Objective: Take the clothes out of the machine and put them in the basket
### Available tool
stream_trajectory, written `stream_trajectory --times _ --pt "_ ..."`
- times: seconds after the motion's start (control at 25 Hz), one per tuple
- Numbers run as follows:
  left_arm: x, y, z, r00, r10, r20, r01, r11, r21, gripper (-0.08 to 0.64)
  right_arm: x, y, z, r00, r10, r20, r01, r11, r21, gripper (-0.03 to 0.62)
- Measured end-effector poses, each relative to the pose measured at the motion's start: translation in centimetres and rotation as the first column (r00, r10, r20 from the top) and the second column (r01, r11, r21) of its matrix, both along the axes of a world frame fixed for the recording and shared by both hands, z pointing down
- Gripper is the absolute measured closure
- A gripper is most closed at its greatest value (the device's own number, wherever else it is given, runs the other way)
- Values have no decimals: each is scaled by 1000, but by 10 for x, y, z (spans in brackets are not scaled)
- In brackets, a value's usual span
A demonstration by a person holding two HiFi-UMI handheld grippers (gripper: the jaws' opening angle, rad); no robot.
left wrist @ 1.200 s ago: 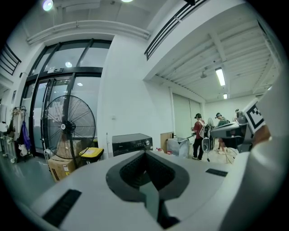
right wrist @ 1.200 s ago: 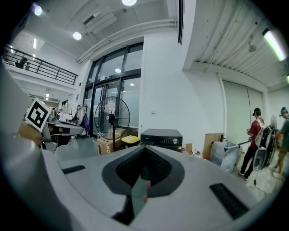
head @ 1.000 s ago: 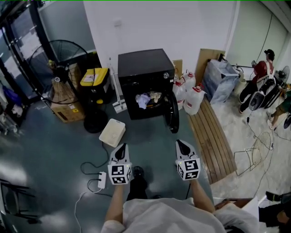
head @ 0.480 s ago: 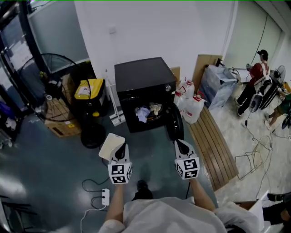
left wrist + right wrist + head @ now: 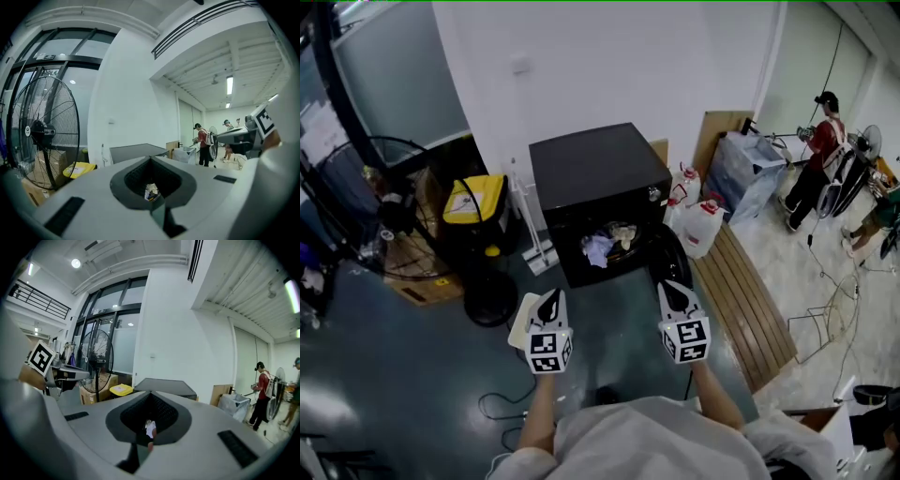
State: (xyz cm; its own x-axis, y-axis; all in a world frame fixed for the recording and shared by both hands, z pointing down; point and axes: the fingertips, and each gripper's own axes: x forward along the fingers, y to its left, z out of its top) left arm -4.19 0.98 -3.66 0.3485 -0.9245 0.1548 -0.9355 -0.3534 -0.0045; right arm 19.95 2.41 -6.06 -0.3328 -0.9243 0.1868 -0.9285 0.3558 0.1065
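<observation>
Tongs first: the left gripper [image 5: 550, 299] and the right gripper [image 5: 673, 290] are both pinched fully closed with nothing in them. The person [image 5: 637, 441] holds them out side by side, noses aimed across the floor [image 5: 619, 328] at the machine. Tucked right under the left gripper there's a white squarish tub [image 5: 518, 327] on the floor that I'm guessing is the basket. It's mostly hidden, so I can't say if anything's in it.

Next thing out is the machine [image 5: 595, 164], a black box at the far edge of the floor against the white wall [image 5: 609, 66]. Its door [image 5: 675, 260] hangs open on the right side, swung out just ahead of the right gripper. The clothes [image 5: 604, 247] are inside it, a pale jumble spread left to right across the lower part of the opening.

What matters imo: that pile sits dead ahead and roughly between the two noses, well apart from both, so neither is clearly closer. The left gripper looks to have the cleaner straight shot though, since the door crowds the right gripper's path. Either way the jaws need to spread before anything gets grabbed.

Past that, some water jugs [image 5: 703, 223] sit at the machine's right.
</observation>
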Motion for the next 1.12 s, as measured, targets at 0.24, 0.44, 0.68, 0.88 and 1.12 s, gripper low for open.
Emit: stream_trajectory --times 0.24,0.44,0.68,0.88,1.12 --pt "-19 -37 4 1000 5 -8 -5 1000 -8 541 -13 -36 4 999 33 29 -33 999 -8 568" --pt "-29 -57 13 1000 6 -13 -7 999 -35 541 -21 -54 9 999 33 20 -33 999 -31 568" --pt "-27 -75 30 1000 4 -16 -5 998 -64 541 -23 -74 27 1000 23 14 -22 998 -58 568" --pt "-29 -110 41 1000 -4 -12 3 997 -77 541 -25 -113 38 1000 13 20 -11 997 -71 568" --pt "-28 -177 45 1000 -20 5 21 995 -95 541 -24 -186 48 999 -1 38 5 995 -95 568"
